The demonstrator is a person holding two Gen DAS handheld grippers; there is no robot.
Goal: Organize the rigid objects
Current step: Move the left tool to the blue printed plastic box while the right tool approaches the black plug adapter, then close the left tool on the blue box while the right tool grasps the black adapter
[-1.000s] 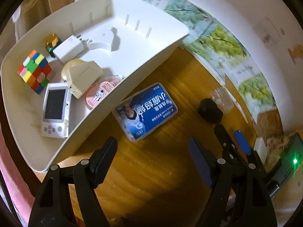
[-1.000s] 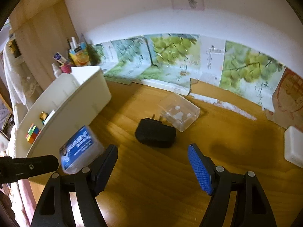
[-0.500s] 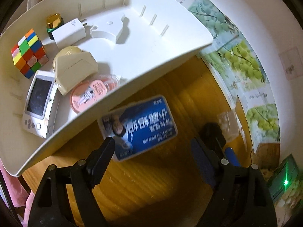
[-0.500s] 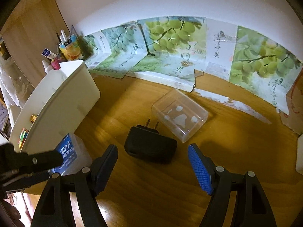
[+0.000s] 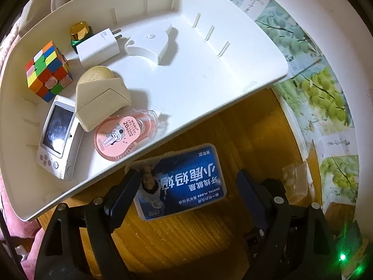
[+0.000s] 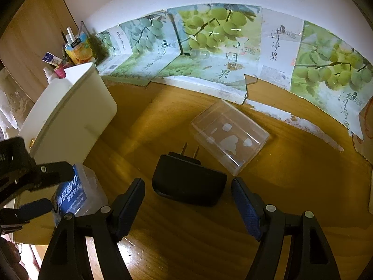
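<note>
Straddling two targets: left hand-held gripper [image 5: 184,193] over the floss box [image 5: 180,182], right hand-held gripper [image 6: 187,204] over the black plug adapter [image 6: 188,179], both on the desk [image 6: 291,186].
Left jaws wide and just been opening, box between them, pads not yet pressing; right jaws moderately open, adapter between, untouched. Judgement: centre each item, seat pads on flat sides, avoid the adapter's prongs, close squarely. White tray [image 5: 233,53] just beside the box holds puzzle cube [image 5: 47,70], white charger [image 5: 99,46], handheld console [image 5: 58,137], pink tape dispenser [image 5: 116,137], cream case [image 5: 101,102]. Clear plastic box [image 6: 229,136] beyond the adapter: contents unclear.
</note>
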